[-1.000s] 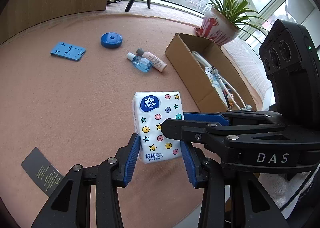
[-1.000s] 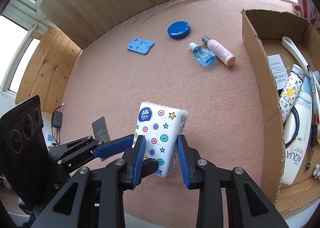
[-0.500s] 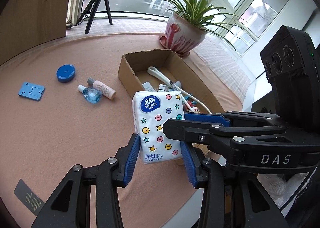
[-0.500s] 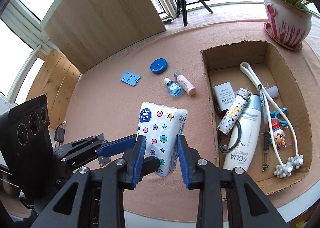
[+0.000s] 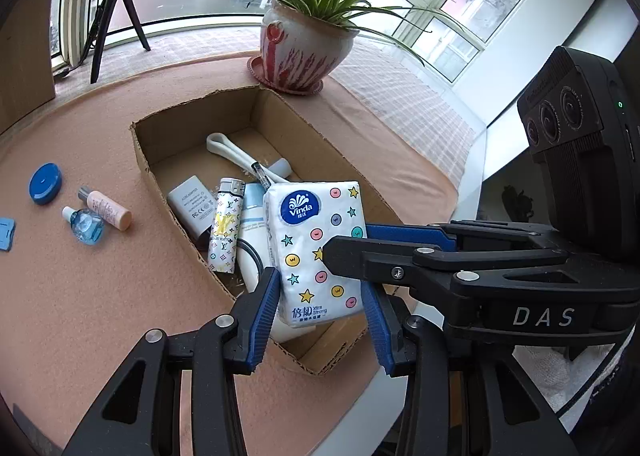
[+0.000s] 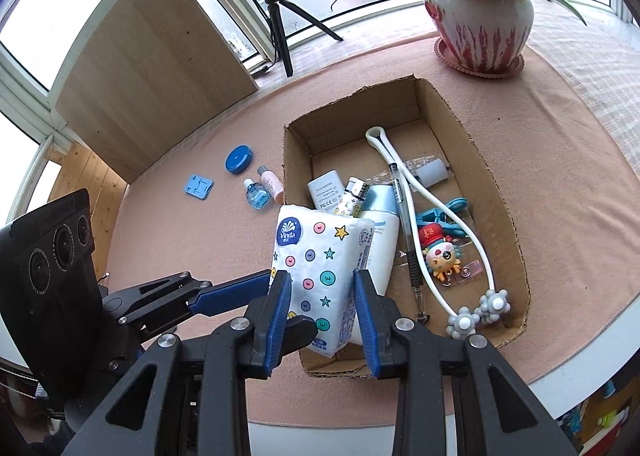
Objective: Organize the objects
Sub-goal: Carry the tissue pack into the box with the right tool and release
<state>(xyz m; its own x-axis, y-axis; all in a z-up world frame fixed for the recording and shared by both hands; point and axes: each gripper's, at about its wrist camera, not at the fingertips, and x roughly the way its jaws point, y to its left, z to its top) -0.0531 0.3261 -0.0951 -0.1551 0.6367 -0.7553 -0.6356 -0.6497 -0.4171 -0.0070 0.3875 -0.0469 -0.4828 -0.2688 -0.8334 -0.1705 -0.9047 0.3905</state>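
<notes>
Both grippers are shut on a white Vinda tissue pack [image 5: 316, 252] with coloured dots and stars, also in the right wrist view [image 6: 320, 268]. My left gripper [image 5: 320, 308] pinches its sides; my right gripper [image 6: 322, 296] pinches it crosswise. The pack hangs above the near end of an open cardboard box [image 5: 144, 160], also in the right wrist view [image 6: 492, 160]. The box holds a white charger [image 5: 192, 204], a patterned lighter [image 5: 226, 232], a white tube [image 6: 380, 228], a pen [image 6: 408, 240], a white cord [image 6: 404, 180] and a cartoon badge [image 6: 440, 252].
On the pink table left of the box lie a blue round case [image 5: 45, 183], a pink bottle [image 5: 106, 208], a blue bottle [image 5: 86, 225] and a blue flat holder [image 6: 197, 187]. A potted plant [image 5: 306, 44] stands behind the box. The table edge runs near the box's front.
Both grippers have lifted the tissue pack off the table and carried it right, from the open mat to above the near end of the box.
</notes>
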